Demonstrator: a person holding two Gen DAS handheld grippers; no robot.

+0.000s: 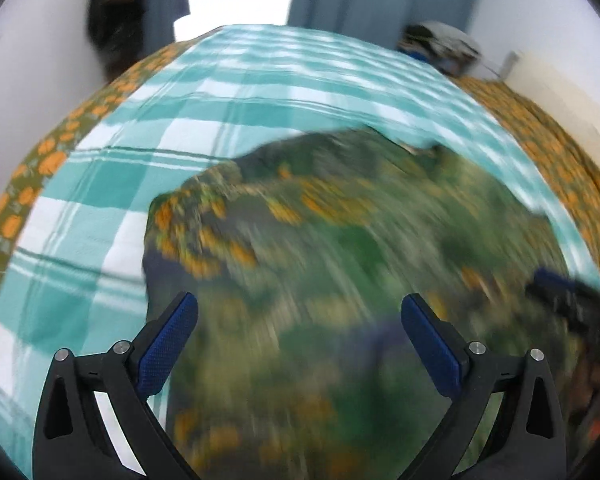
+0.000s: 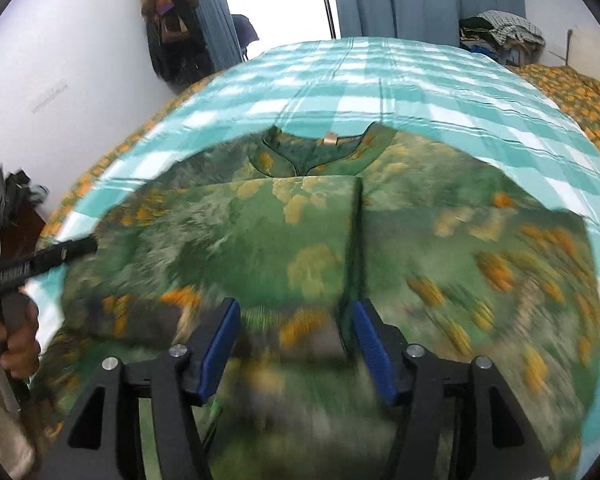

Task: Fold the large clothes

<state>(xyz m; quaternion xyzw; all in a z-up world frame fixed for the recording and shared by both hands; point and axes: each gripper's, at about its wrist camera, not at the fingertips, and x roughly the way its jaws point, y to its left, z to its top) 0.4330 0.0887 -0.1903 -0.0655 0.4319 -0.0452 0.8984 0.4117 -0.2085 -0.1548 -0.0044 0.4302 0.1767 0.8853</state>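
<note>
Black two-finger left gripper [image 1: 299, 332] with blue textured pads fills the near edge of the left wrist view, its jaws spread wide and nothing between them; it is released. Beyond it, blurred, lies the green garment printed with orange and yellow flowers [image 1: 340, 240], spread on the teal-and-white checked sheet [image 1: 148, 152] that covers the bed. The garment's left edge looks doubled over on itself, with a dark underside showing. An olive bedcover with orange flowers [image 1: 40, 160] borders the sheet on the left and the far right. At the right edge a dark, blurred shape is probably the other tool, though I cannot be sure.

From the right wrist view, the right gripper [image 2: 296, 344] sits nearest, its blue pads parted about halfway. Garment fabric lies under and beyond them, but blur hides whether any cloth is between the pads, so I cannot tell if it grips or has let go. The garment's neckline [image 2: 312, 152] points to the far side, and a folded panel lies across the left half with its straight edge running near-to-far down the middle. At the left, a hand [image 2: 18, 344] holds the other gripper's handle.

Risk, as I judge it: if a pad snags the folded panel's edge while pulling away, the fold would drag open or skew, and the loose fabric could bunch instead of lying flat.
</note>
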